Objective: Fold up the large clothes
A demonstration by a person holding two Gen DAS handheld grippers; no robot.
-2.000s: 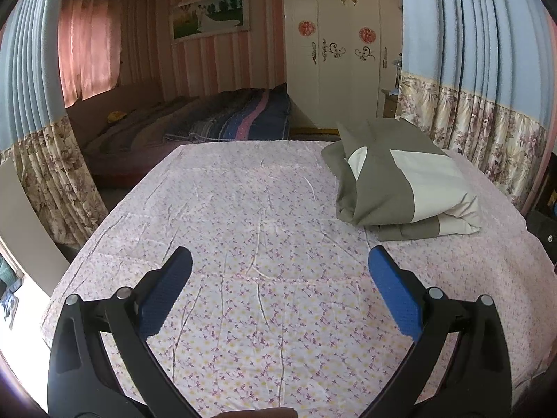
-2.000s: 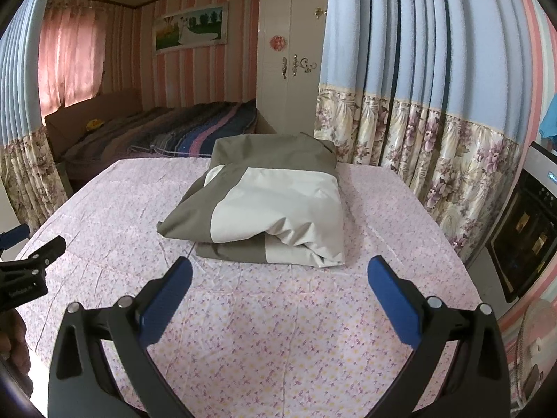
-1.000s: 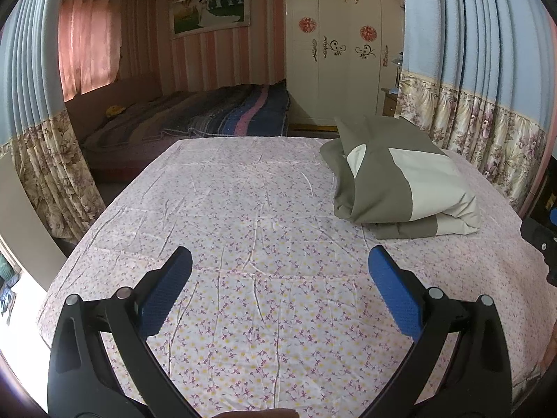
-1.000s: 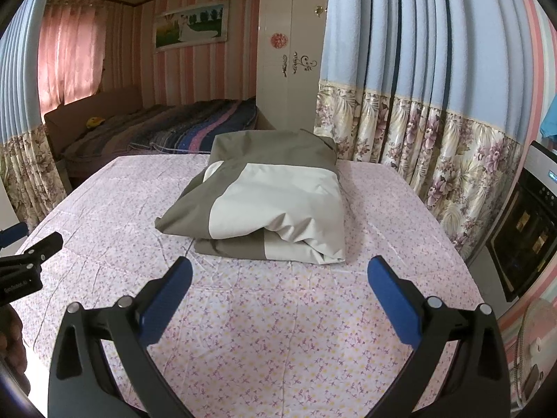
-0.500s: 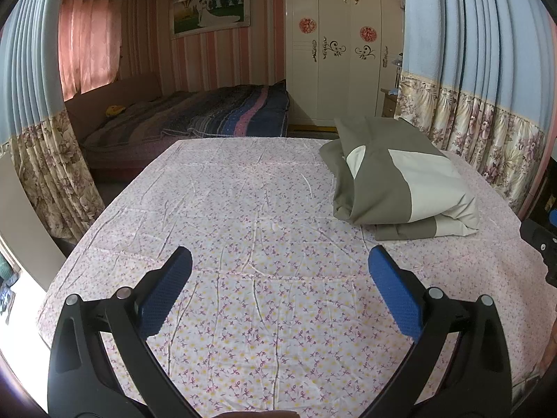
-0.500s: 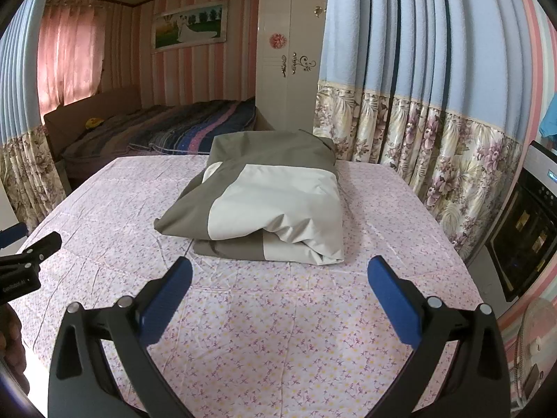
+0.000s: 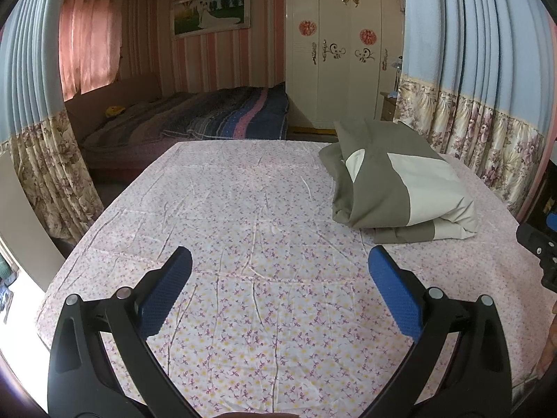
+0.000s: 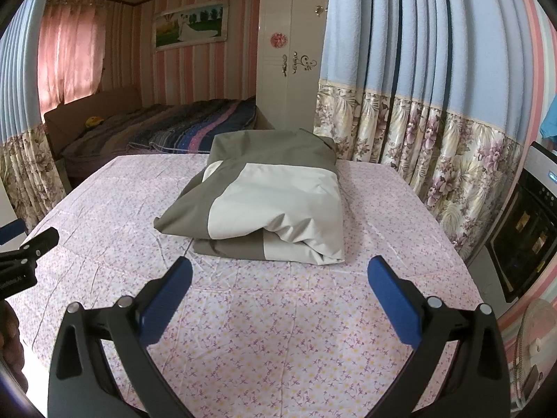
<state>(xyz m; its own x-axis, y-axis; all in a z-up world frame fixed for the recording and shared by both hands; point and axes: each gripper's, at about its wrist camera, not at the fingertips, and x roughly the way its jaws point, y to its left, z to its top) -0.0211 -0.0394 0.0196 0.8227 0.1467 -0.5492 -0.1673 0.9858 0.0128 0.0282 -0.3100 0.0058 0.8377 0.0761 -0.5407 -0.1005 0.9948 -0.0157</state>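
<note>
Across both views I count one folded garment [image 8: 264, 209], olive and cream, lying on one floral bedsheet [image 8: 278, 331]. From the right wrist camera it sits at centre frame, just beyond my right gripper [image 8: 278, 278]; from the left wrist camera it lies at right of centre [image 7: 400, 188], well apart from my left gripper [image 7: 278, 275].

Two grippers are counted, each with two blue pads [image 7: 167, 289]. My left gripper's jaws stand wide apart with nothing between them, above bare sheet. My right gripper's jaws are likewise spread wide and hold nothing; the garment is not touched.

One white wardrobe [image 7: 341, 52] stands at upper centre, doors shut, contents not visible. One second bed [image 7: 209, 115] with a striped cover lies at upper left. One framed picture [image 7: 209, 10] hangs above it.

Cut off: my right gripper shows only as a black tip at the right edge of the left view [image 7: 539, 247], and my left gripper only at the left edge of the right view [image 8: 28, 250]. The garment's type cannot be made out.
</note>
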